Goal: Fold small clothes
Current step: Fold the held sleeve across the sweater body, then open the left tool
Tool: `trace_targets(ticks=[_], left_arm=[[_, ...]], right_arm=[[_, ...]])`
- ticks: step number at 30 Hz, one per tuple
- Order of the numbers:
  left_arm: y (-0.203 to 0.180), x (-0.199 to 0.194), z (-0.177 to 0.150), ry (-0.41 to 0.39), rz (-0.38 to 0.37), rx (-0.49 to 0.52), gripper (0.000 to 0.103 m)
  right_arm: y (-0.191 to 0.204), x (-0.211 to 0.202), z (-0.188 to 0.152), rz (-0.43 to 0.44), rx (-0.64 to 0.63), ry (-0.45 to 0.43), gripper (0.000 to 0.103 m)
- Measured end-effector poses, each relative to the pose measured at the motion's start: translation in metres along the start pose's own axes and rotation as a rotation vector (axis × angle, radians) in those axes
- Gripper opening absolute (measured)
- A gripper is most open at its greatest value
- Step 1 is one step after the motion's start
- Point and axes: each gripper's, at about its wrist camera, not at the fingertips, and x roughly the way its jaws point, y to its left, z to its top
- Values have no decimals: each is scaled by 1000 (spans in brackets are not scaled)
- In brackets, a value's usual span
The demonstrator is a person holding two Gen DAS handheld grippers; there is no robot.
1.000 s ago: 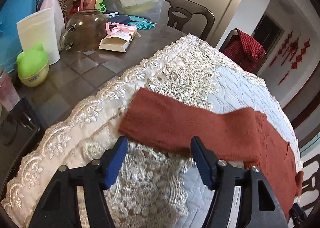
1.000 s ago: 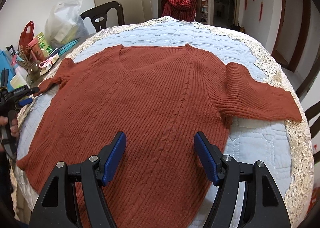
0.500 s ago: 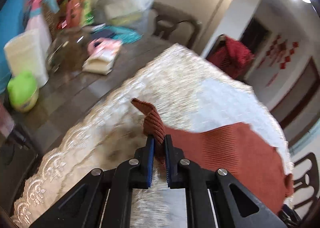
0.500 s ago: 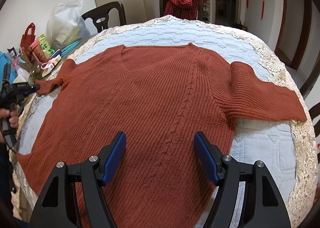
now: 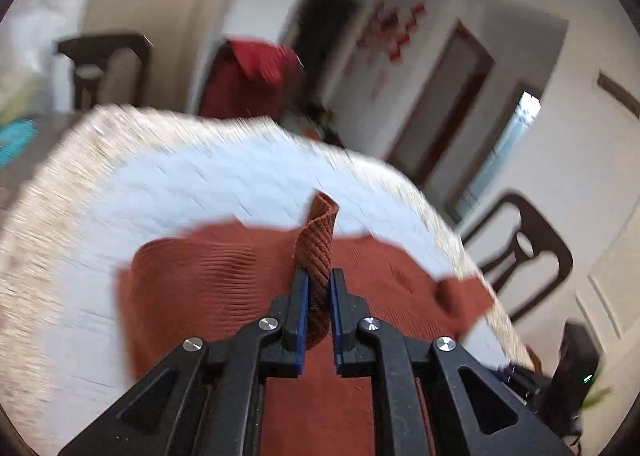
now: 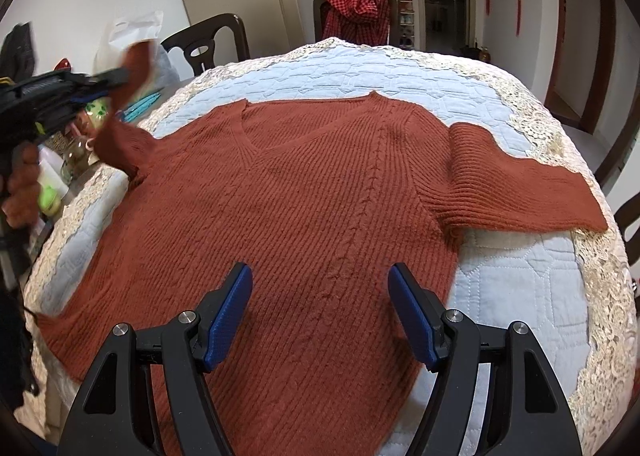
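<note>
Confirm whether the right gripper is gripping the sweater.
No: the right gripper hovers open above the sweater, holding nothing.

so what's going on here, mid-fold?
A person is folding a rust sweater spread flat on the quilted table cover. The left gripper is shut on the sleeve cuff, lifted off the table. The right gripper hovers open over the sweater's lower body, holding nothing.

From the sweater's (image 6: 320, 208) hem the right wrist camera looks across the table (image 6: 520, 288) toward the chairs, while the left wrist camera, raised at the table's side, looks across the same sweater (image 5: 208, 280).
</note>
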Motion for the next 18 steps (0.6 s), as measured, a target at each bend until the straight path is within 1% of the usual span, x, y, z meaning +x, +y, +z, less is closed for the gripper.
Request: trace_targets(ticks=[2, 3, 5, 6, 8, 10, 12, 13, 15, 17, 18], left_arm=[[-4, 16, -10, 55, -8, 9, 17], [-3, 17, -14, 68, -14, 0, 19], [2, 5, -18, 49, -34, -12, 33], [7, -6, -19, 27, -28, -15, 36], [14, -28, -23, -21, 9, -27, 42], [33, -42, -24, -40, 80, -42, 43], [49, -49, -27, -43, 156, -55, 43], [57, -53, -29, -36, 189, -61, 43], [68, -55, -35, -24, 224, -80, 43], [78, -52, -38, -2, 250, -101, 43], [82, -50, -39, 3, 254, -106, 43]], right_arm=[[-2, -1, 0, 5, 12, -2, 71], [-3, -2, 1, 10, 18, -3, 71], [-5, -3, 4, 22, 29, -8, 71], [-5, -4, 5, 31, 35, -9, 71], [-6, -2, 9, 59, 50, -6, 71], [-4, 3, 16, 102, 66, -2, 71], [2, 10, 25, 141, 70, 2, 70], [5, 15, 31, 154, 67, 4, 66], [12, 30, 40, 165, 62, 24, 59], [17, 51, 49, 180, 61, 60, 46], [19, 60, 52, 184, 64, 78, 45]])
